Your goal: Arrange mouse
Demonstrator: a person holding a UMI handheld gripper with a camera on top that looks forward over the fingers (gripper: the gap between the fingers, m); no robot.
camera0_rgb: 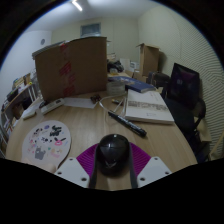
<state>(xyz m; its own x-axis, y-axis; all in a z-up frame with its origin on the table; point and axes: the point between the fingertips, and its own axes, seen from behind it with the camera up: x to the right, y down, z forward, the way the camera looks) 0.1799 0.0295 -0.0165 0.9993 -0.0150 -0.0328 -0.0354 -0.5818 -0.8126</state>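
While the gripper (112,172) hangs low over the wooden table (95,125), a dark round mouse (112,151) sits between its two fingers. The purple pads (86,155) hug the mouse on both sides, so the jaws look closed on it, with no gap to see. It looks as if the mouse is picked up or about to be moved, so the grab part seems done. What is left is to carry it to its right place and put it down neatly. Where that place is cannot be told for sure.

From the mouse, a round white mat with cartoon pictures (46,142) lies at 9 o'clock, close by. It could be the spot for the mouse, but that is only a guess. A long dark stick-like thing (127,124) lies at 1 o'clock, just ahead of the fingers, and it could get in the way of a straight push forward. A white book (150,110) rests at 2 o'clock. A big cardboard box (71,66) stands at 11 o'clock, far back. A dark laptop (183,83) stands at 2 o'clock, further off
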